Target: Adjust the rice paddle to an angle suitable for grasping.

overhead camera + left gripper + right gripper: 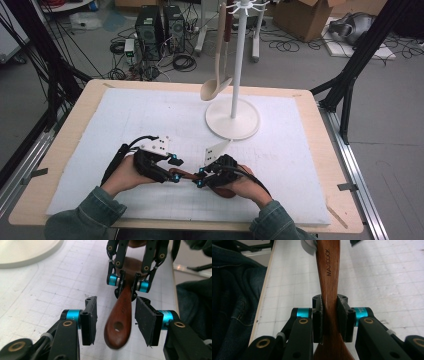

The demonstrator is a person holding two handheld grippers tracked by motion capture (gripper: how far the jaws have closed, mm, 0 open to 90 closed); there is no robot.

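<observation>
Between left claw (113, 322) pads: handle end of dark wooden spoon (120, 320), hanging hole level with pads, gap on both sides, no contact yet. Left claw released, spread wide. Right claw (329, 317) clenched on spoon neck, bowl behind its fingers. Long axis running claw to claw, straight ahead of left claw, low over counter (75, 130). Likely next: close left claw on handle end.

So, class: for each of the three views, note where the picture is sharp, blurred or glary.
High view: soft, even lighting, grainy, no glare. Left gripper view: the dark wooden spoon blurs at its near end, while the left gripper pads look sharper. Right gripper view: the lettering on the handle reads crisply between the right gripper pads; the far top edge is blurred.
</observation>
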